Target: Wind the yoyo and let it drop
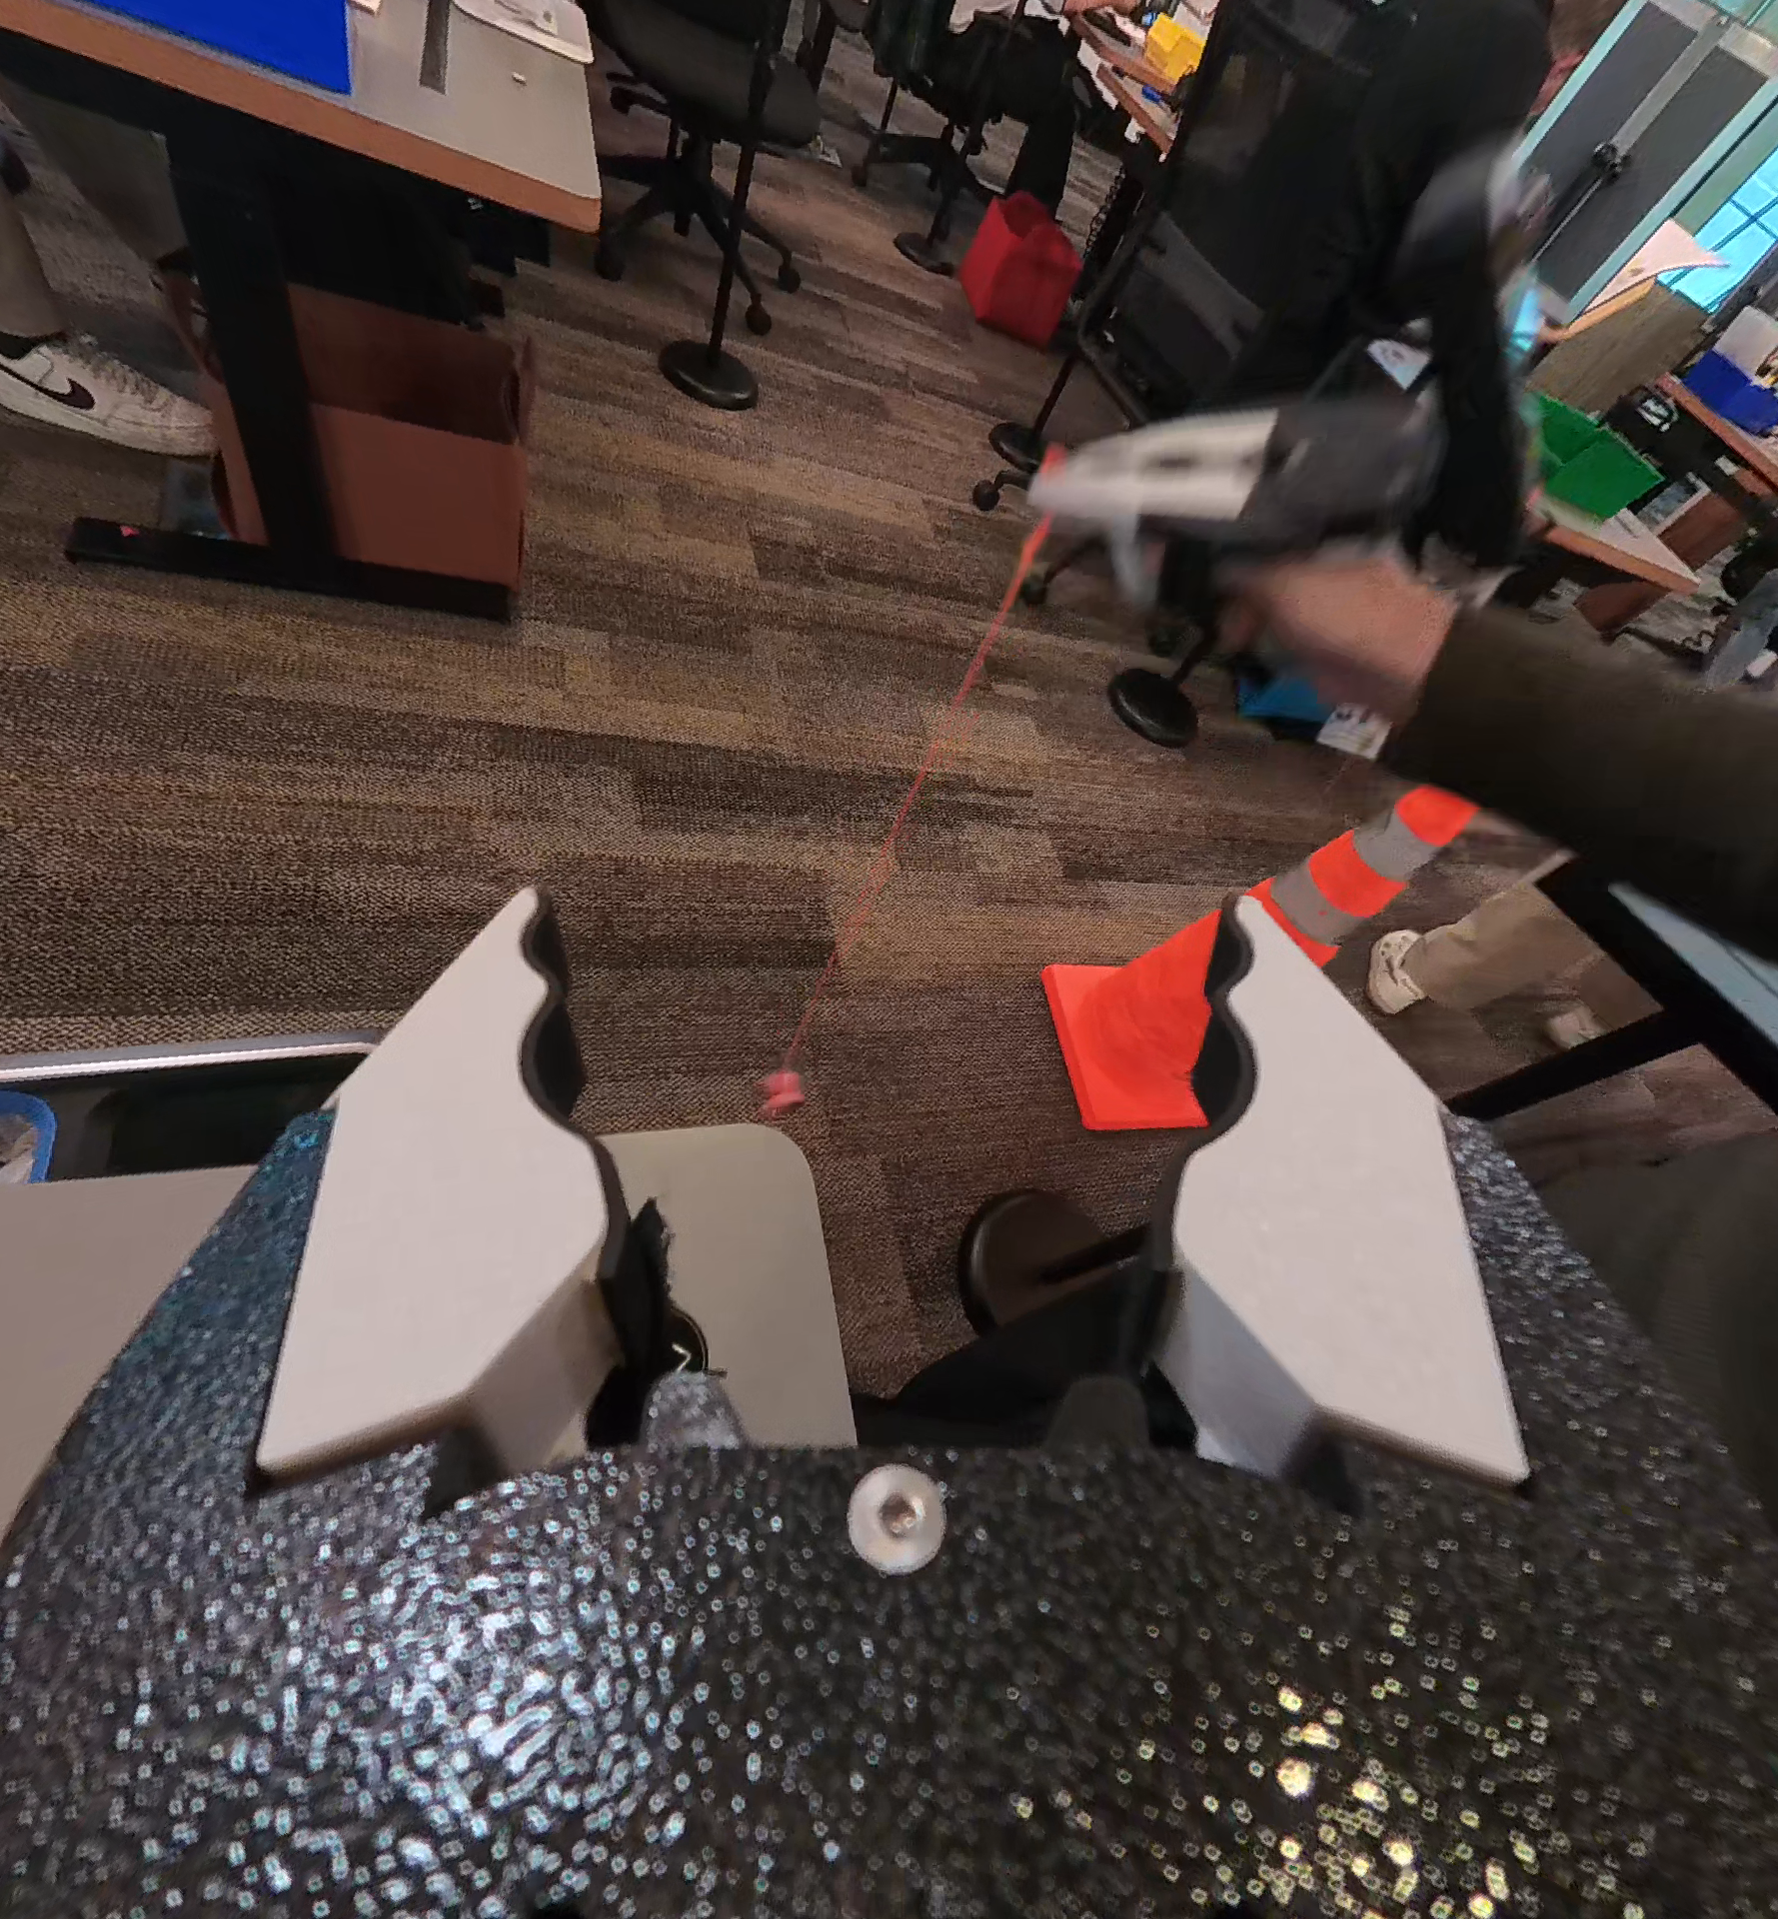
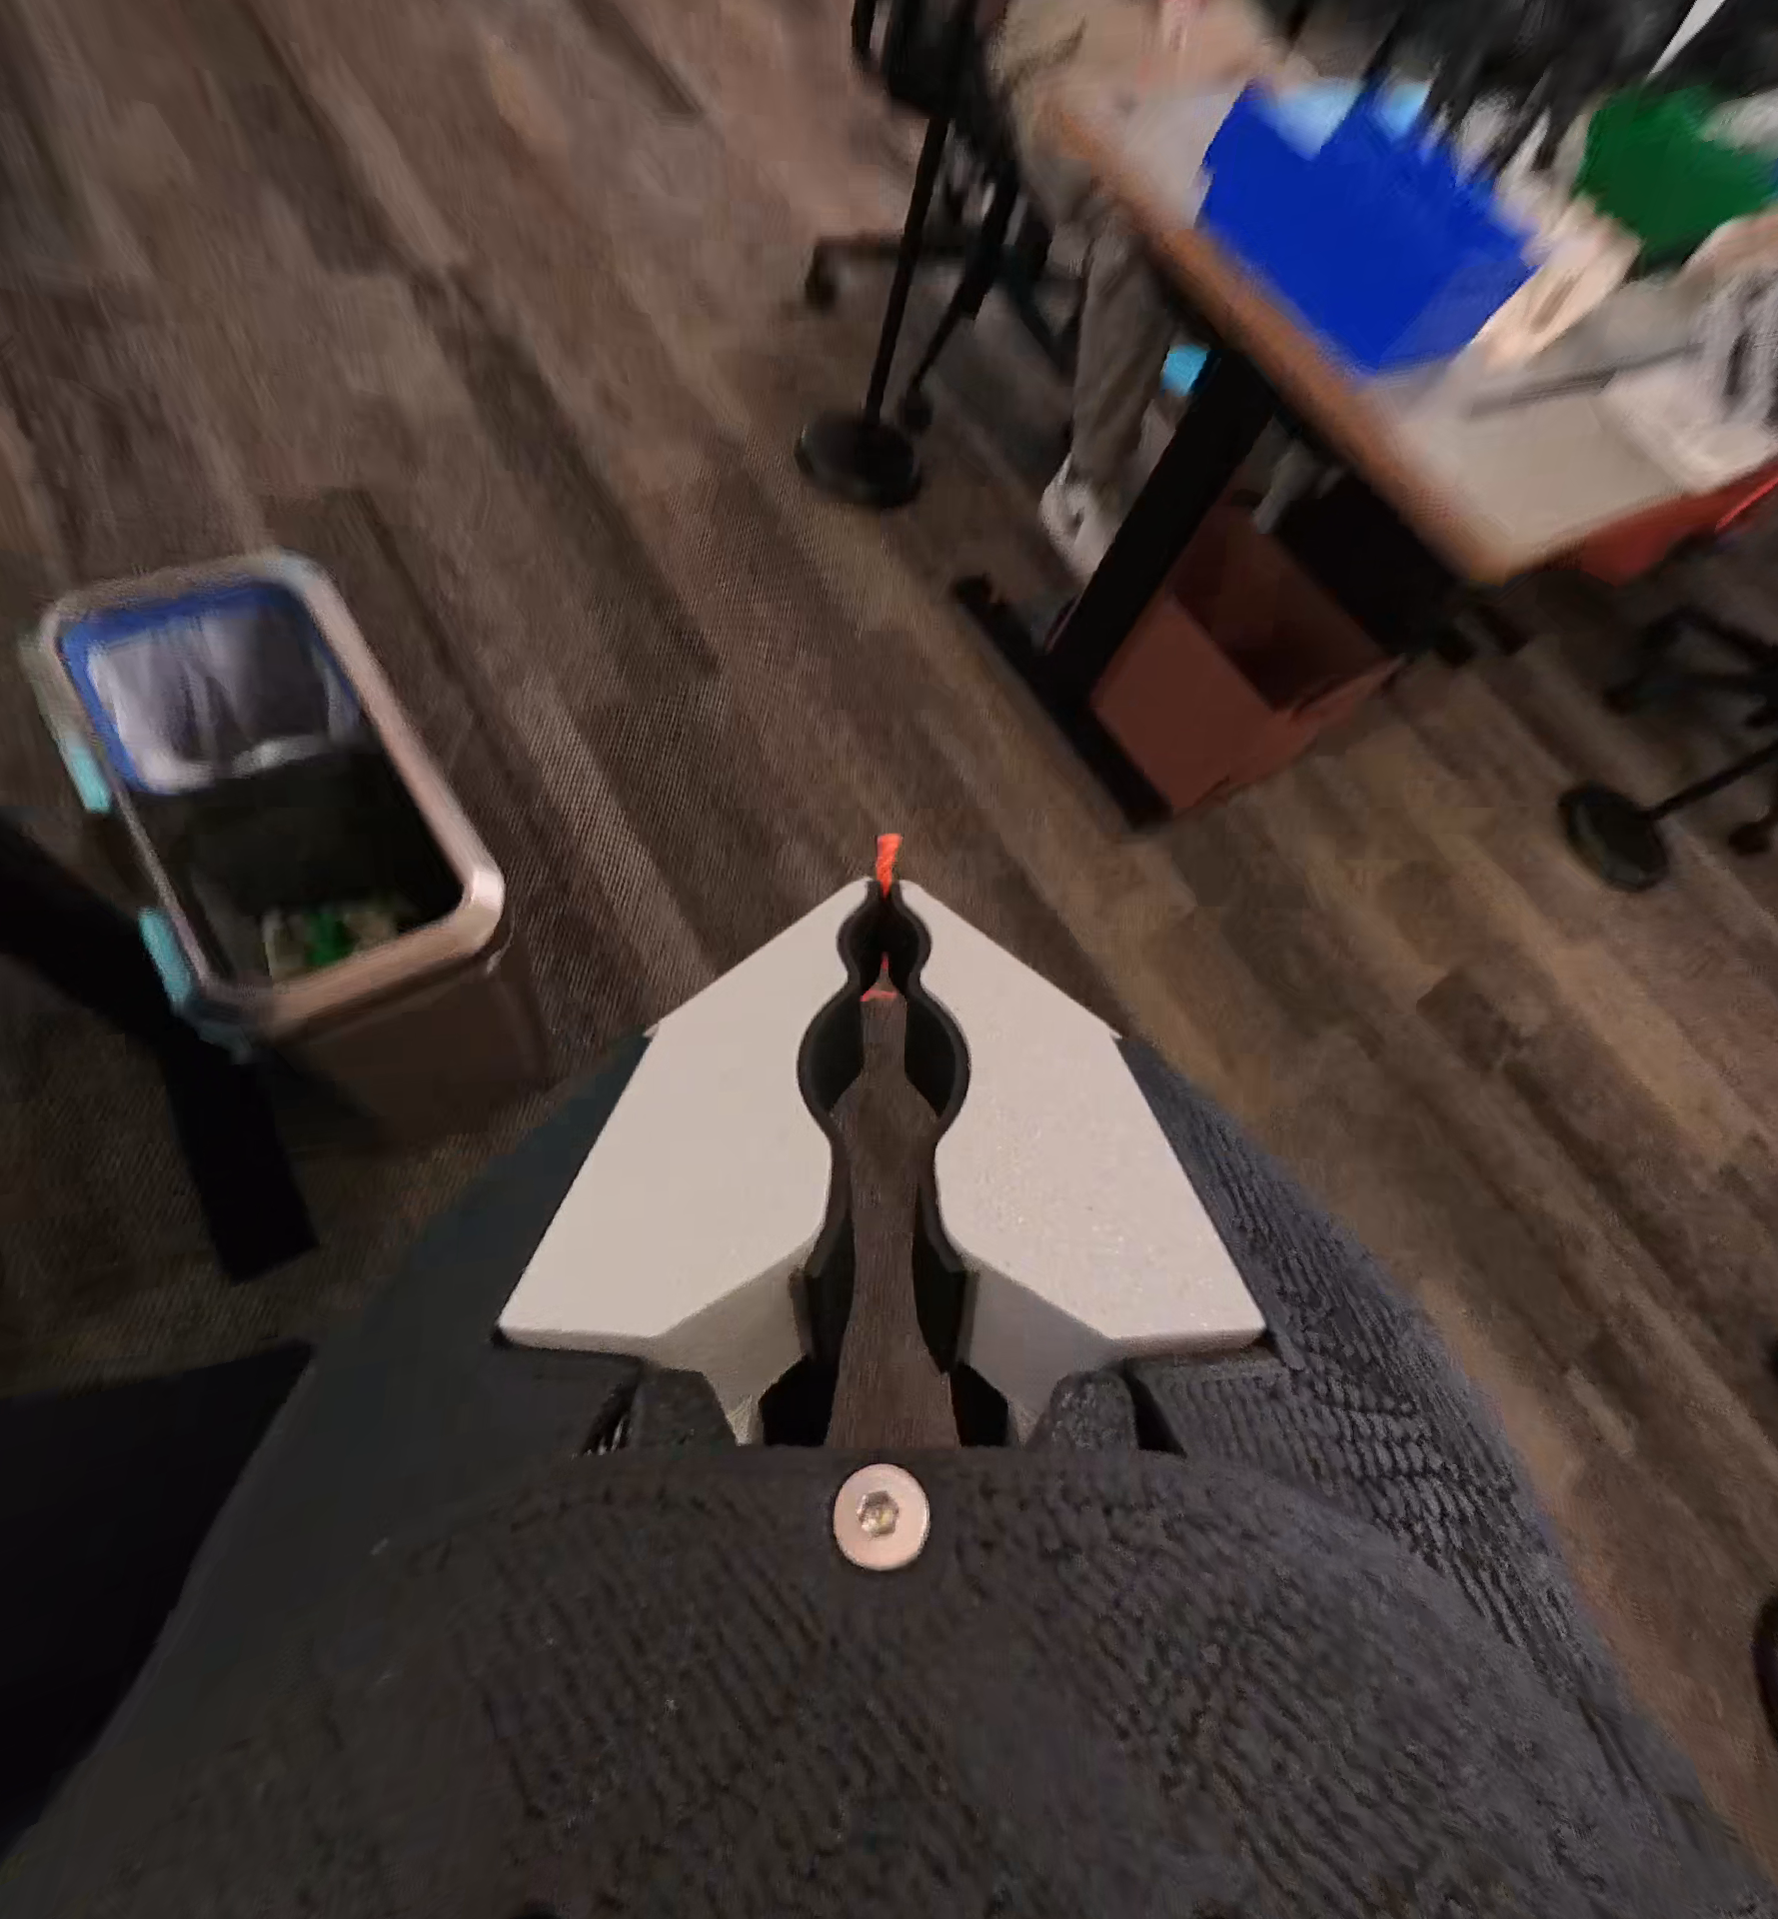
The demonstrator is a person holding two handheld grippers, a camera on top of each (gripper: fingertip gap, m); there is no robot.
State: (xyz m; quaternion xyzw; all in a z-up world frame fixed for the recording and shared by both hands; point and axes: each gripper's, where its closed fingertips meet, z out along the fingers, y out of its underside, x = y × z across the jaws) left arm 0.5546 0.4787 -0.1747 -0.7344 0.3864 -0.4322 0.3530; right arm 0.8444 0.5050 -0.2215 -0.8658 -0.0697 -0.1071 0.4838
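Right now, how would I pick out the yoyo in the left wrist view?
Start at the orange traffic cone lying on the carpet. Left of it, a thin red string slants down from the right gripper, whose jaws are shut on it. The yoyo is the small pink spool dangling at its lower end.

left gripper (image 1: 879,1012) jaws spread; right gripper (image 2: 885,895) pinched closed.

pink yoyo (image 1: 783,1092), red string (image 1: 926,774), orange-and-grey striped cone (image 1: 1279,935), brown streaked carpet (image 1: 552,779)
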